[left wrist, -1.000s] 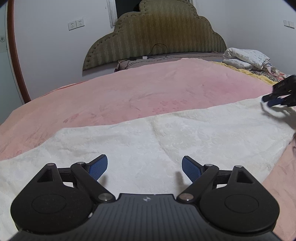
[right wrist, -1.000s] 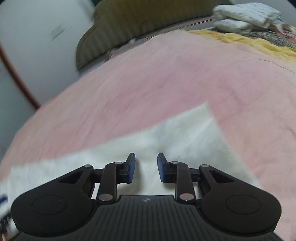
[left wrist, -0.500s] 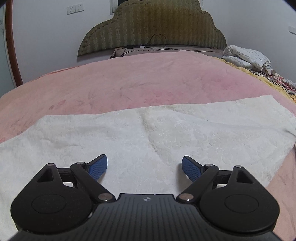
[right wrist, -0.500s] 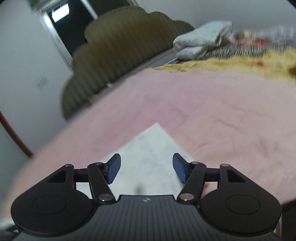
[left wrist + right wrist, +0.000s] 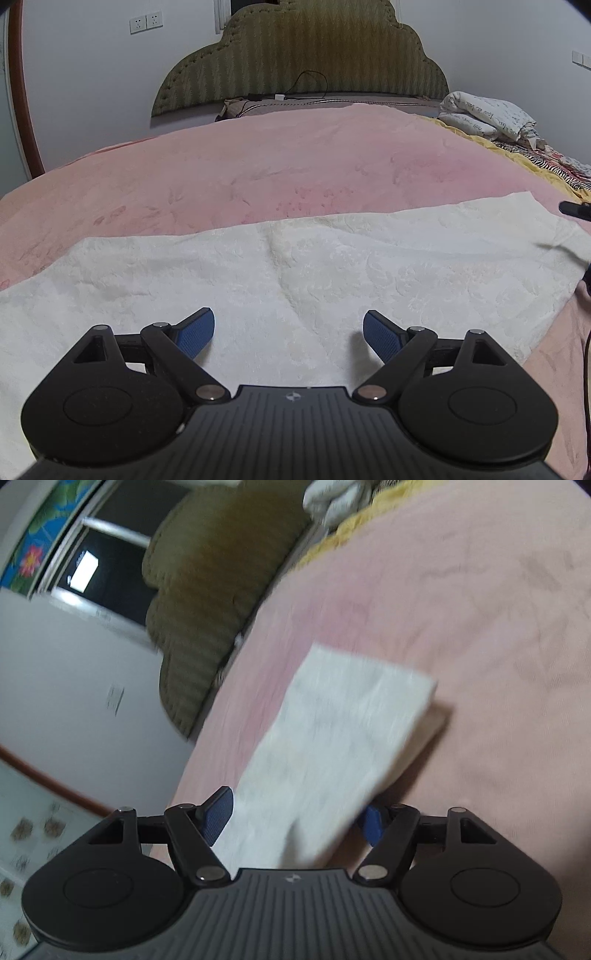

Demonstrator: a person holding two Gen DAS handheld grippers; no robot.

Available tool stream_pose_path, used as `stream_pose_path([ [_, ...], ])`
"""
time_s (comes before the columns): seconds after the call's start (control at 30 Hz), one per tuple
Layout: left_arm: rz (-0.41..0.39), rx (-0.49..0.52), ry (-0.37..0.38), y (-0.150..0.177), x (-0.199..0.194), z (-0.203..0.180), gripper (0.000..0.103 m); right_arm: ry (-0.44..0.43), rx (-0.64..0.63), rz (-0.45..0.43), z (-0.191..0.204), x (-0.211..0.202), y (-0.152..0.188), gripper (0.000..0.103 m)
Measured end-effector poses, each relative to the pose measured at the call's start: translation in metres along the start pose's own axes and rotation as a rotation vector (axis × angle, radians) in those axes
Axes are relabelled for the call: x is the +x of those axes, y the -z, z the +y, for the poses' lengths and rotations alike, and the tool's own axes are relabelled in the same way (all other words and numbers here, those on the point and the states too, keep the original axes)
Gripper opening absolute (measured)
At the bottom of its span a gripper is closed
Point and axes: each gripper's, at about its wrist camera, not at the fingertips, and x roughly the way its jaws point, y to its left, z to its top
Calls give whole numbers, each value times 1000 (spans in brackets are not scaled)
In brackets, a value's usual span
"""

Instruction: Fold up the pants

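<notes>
**A:** Where do my tongs stand against the cloth?

**B:** Your left gripper (image 5: 289, 330) hangs over the cream-white textured fabric pants (image 5: 295, 266), which lie flat as a long band across the pink plush bedspread (image 5: 258, 166). Its blue pads are spread wide, released, with only cloth surface showing below the gap and nothing pinched. The band runs from 9 o'clock to 3 o'clock in that view, and you sit near its close edge at 6 o'clock.

**A:** And the other one?

**B:** Your right gripper (image 5: 295, 818) is rolled over to one side, so the bed tilts in its view. One end of the pants (image 5: 332, 760) runs from between the jaws up toward 1 o'clock, ending in a squared edge that looks doubled over. The jaws are parted. The cloth lies between the pads, but the picture is blurred and the right pad is partly hidden behind the cloth edge, so I see no pinch.

**A:** Anything else nearby?

**B:** In the left view, the tip of your right gripper (image 5: 574, 209) shows at 3 o'clock, by the far end of the pants. The olive scalloped padded headboard (image 5: 295, 55) stands at 12 o'clock.
</notes>
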Motion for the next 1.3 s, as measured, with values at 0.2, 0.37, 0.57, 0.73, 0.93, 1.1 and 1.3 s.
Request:
stream_pose_path([
  [0.2,-9,-1,7,-4,-3,0,90,16,78,-53,-20,24,-10,14],
  [0.37,-18,-98,59,-16,-2,10,90,21,-190,-96,22,14,-11,12],
  [0.57,47,-498,397,-21,17,46,90,60,-1101,-47,136,7,65,12],
  [0.73,108,-741,548,-11,41,59,91,57,-1697,157,148,27,173,12],
  [0.93,145,-782,626,-13,56,49,95,103,-1797,160,139,38,203,17],
  [1.1,188,-787,668,-16,69,28,95,74,-1887,112,134,43,216,29],
  [1.3,183,-764,636,-27,86,12,94,-66,-1663,67,149,14,189,14],
])
